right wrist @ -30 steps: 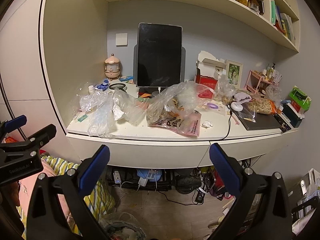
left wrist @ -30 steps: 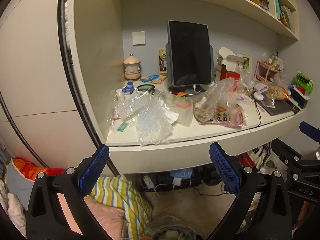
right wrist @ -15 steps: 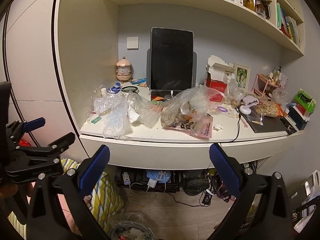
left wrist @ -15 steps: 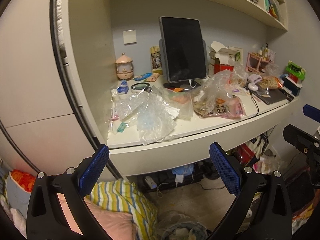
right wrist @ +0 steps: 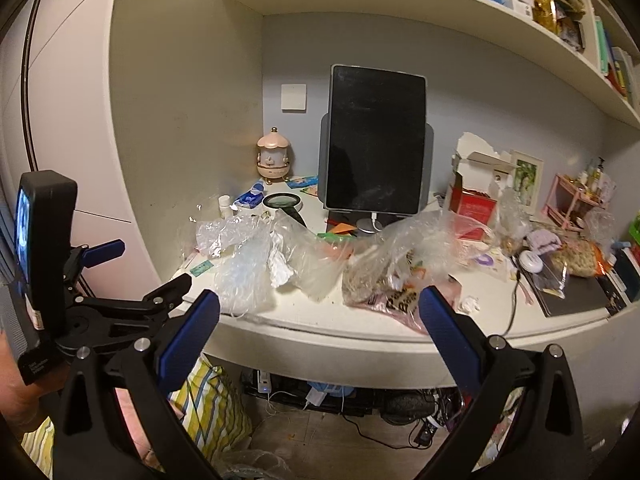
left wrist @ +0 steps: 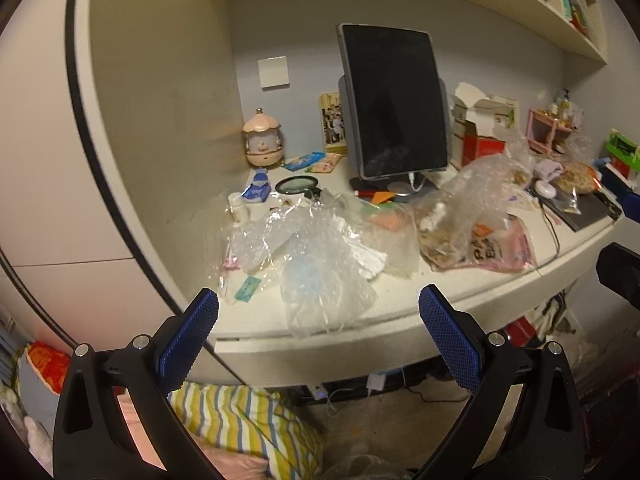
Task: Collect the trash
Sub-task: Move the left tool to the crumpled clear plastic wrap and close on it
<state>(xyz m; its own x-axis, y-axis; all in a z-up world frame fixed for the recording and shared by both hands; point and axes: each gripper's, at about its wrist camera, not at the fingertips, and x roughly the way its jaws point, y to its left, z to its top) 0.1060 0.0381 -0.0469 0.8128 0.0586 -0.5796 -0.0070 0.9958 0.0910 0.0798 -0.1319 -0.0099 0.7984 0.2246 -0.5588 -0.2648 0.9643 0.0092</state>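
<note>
Facing the desk (left wrist: 400,308), your left gripper (left wrist: 318,338) and right gripper (right wrist: 318,338) both hang with fingers spread wide, holding nothing. Crumpled clear plastic bag (left wrist: 320,276) lies centre frame at the desk's front edge, long axis running from back edge to front. Pink snack bag (left wrist: 492,252) lies flat right of it, its long axis across the frame.

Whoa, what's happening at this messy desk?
A person holds two clamp-like grippers to collect trash. Both the left gripper and the right gripper are open and empty, short of the desk. Crumpled clear plastic bags and a pink snack bag lie on it, untouched.
</note>
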